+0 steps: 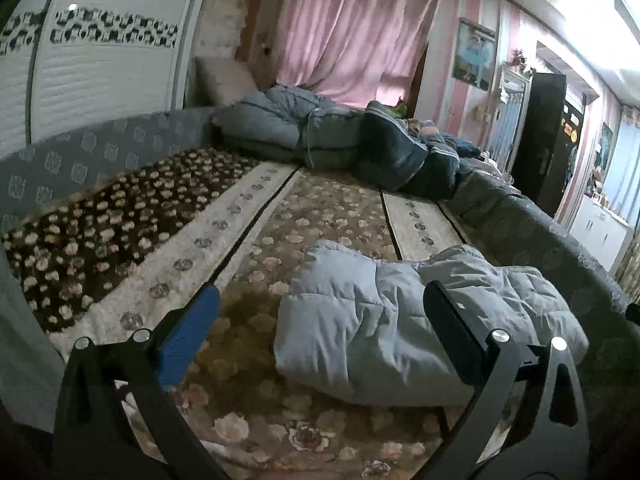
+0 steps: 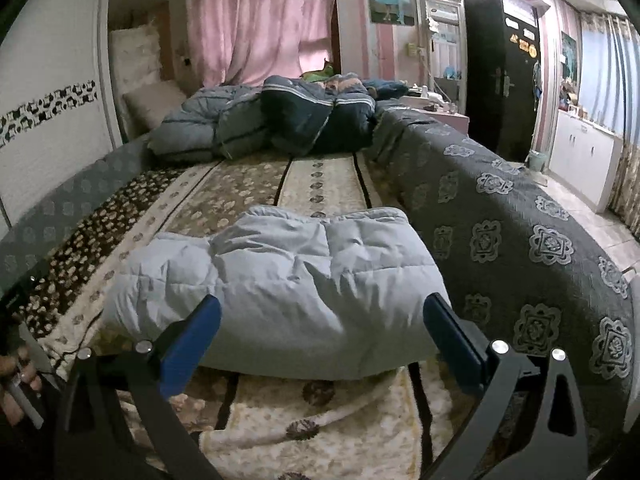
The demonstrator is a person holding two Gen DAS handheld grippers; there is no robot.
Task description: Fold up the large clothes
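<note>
Both jaws stand spread and empty: my left gripper [image 1: 320, 312] and right gripper [image 2: 322, 320] hover just short of the pale blue padded jacket [image 2: 280, 276], bundled compactly on the floral bedspread [image 1: 256, 216]. Folding looks finished, I judge; next I'd check edges or fetch another garment.

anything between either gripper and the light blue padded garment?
Nothing visible. The light blue padded garment lies directly ahead of the open right gripper and left gripper, on the floral blanket.

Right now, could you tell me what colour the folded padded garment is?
Pale blue padded garment, clearest in the right wrist view.
</note>
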